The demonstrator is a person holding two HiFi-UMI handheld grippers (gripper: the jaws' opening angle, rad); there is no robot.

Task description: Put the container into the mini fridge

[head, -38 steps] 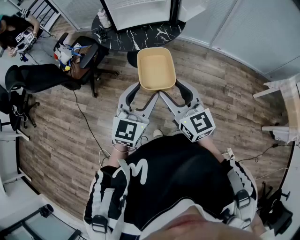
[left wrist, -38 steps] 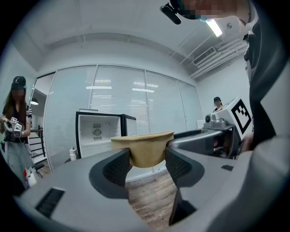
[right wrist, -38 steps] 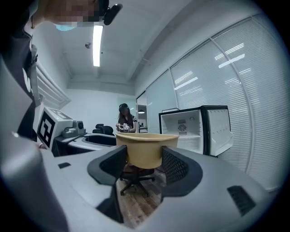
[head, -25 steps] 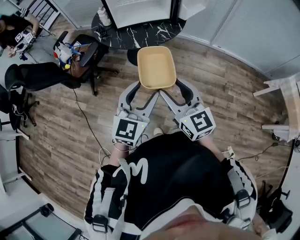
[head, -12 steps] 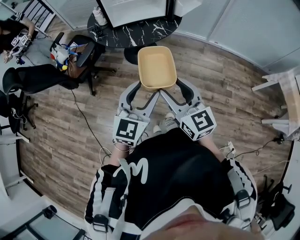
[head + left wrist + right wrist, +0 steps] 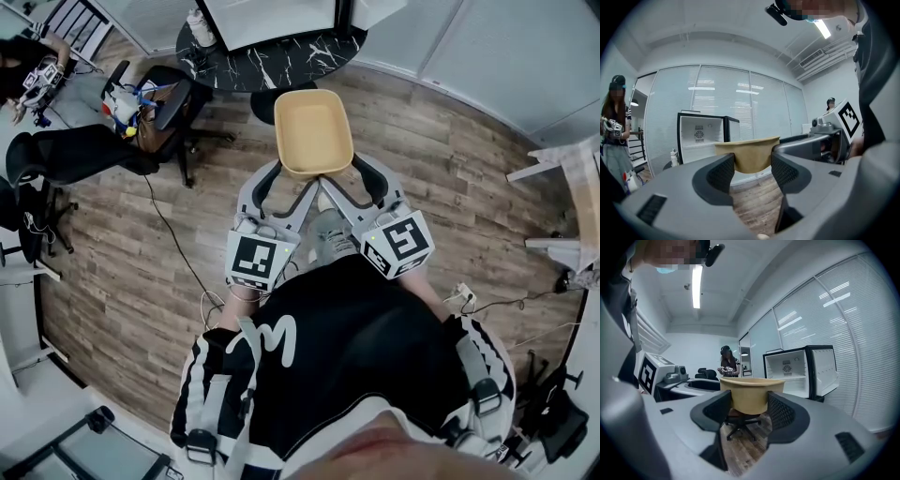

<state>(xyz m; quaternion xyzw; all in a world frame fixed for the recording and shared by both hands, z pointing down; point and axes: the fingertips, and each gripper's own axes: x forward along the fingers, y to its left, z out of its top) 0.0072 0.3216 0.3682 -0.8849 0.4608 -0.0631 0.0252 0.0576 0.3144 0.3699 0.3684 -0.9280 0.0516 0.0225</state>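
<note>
Left tongs, right tongs both closed on near end of container, mid-air; open mini fridge ahead. Risk of twisting container loose through uneven pull, dropping to floor.

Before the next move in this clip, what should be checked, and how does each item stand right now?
1. Hold of the left gripper on the container: shut on its near end, ok.
2. Hold of the right gripper: shut on the container too, ok.
3. Container level and empty: ok.
4. The mini fridge has its door swung open: ok.
5. Room inside the fridge: shelves look bare, ok.
6. Fridge within reach: not ok; bare floor lies between the person and the table it stands on.
</note>
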